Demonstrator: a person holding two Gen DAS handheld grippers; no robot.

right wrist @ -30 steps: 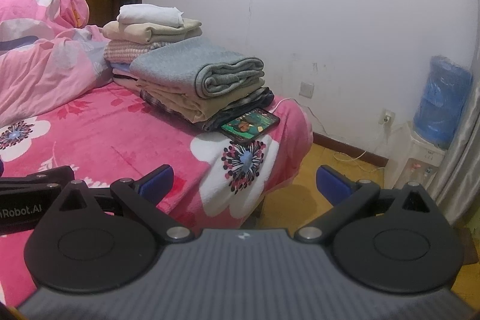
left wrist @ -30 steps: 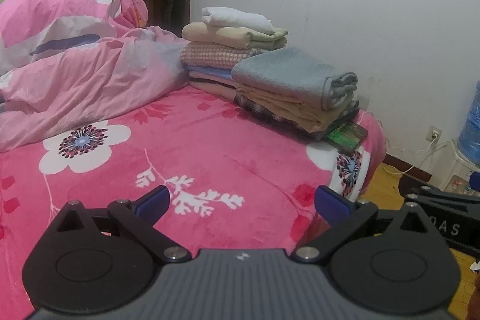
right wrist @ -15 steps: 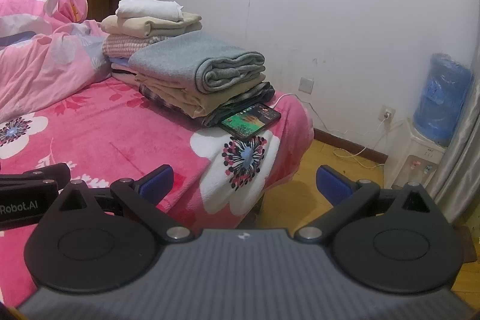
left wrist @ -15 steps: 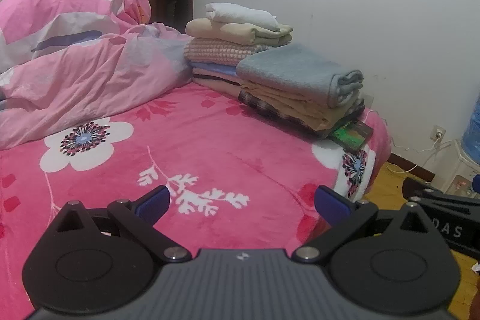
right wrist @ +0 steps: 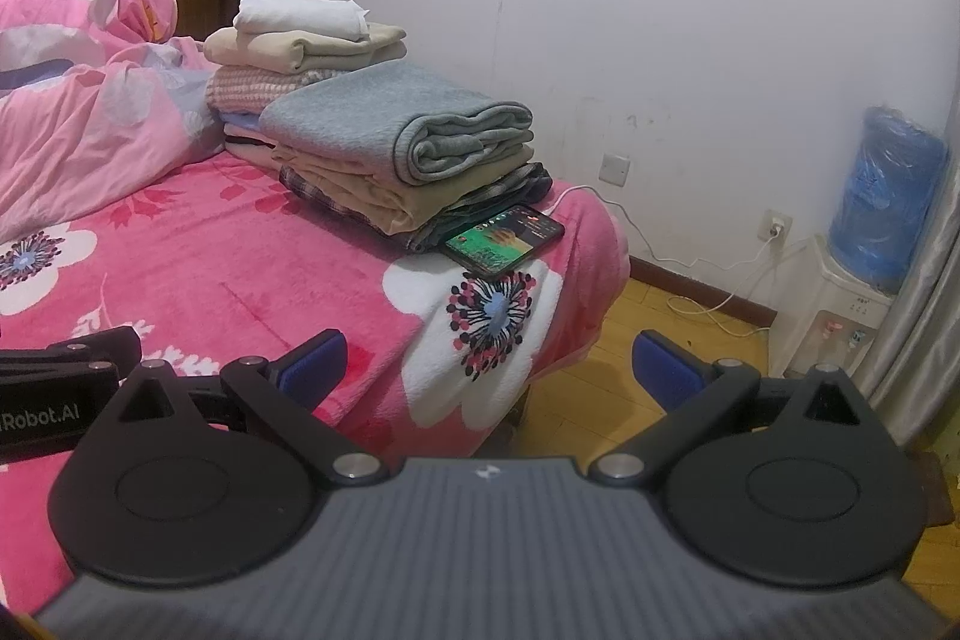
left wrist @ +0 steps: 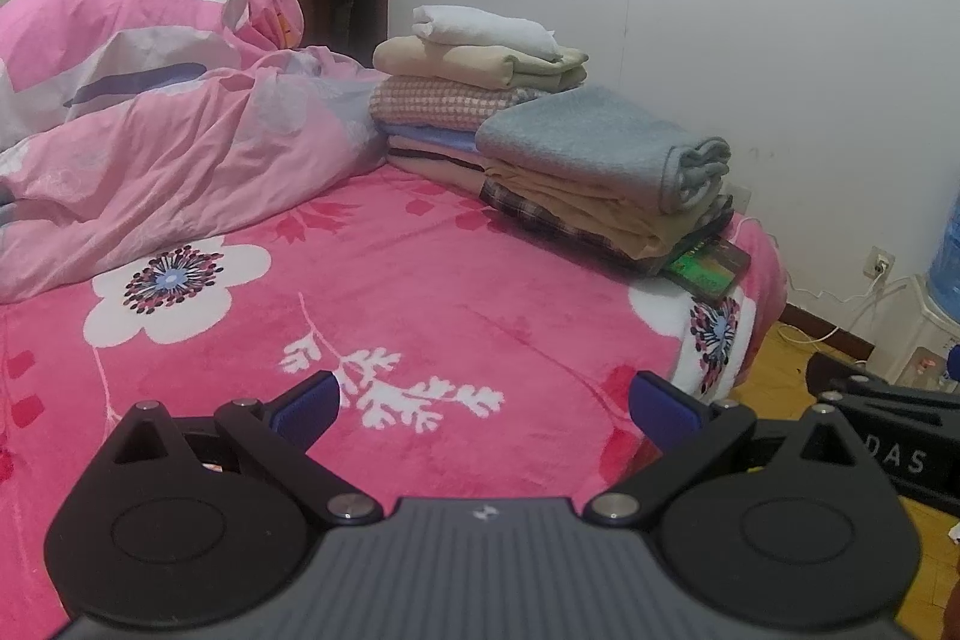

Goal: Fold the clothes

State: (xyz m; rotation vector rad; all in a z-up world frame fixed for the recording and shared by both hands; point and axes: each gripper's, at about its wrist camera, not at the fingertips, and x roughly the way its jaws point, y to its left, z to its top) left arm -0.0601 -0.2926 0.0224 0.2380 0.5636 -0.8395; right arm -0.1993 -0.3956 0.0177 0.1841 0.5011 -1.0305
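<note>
Folded clothes [left wrist: 540,148] are stacked in two adjoining piles at the far corner of a bed, on a pink flowered blanket [left wrist: 384,316], with a crumpled pink quilt [left wrist: 162,142] heaped against the piles' left side and a grey-blue folded towel [right wrist: 408,124] laid on top of the nearer pile. A blue water bottle [right wrist: 888,208] is seen on a dispenser by the wall, and a lit phone [right wrist: 504,241] is laid just beside the nearer pile at the bed's edge. The left gripper [left wrist: 483,403] and right gripper [right wrist: 489,361] are both held with fingers spread wide, nothing between them, well short of the piles.
</note>
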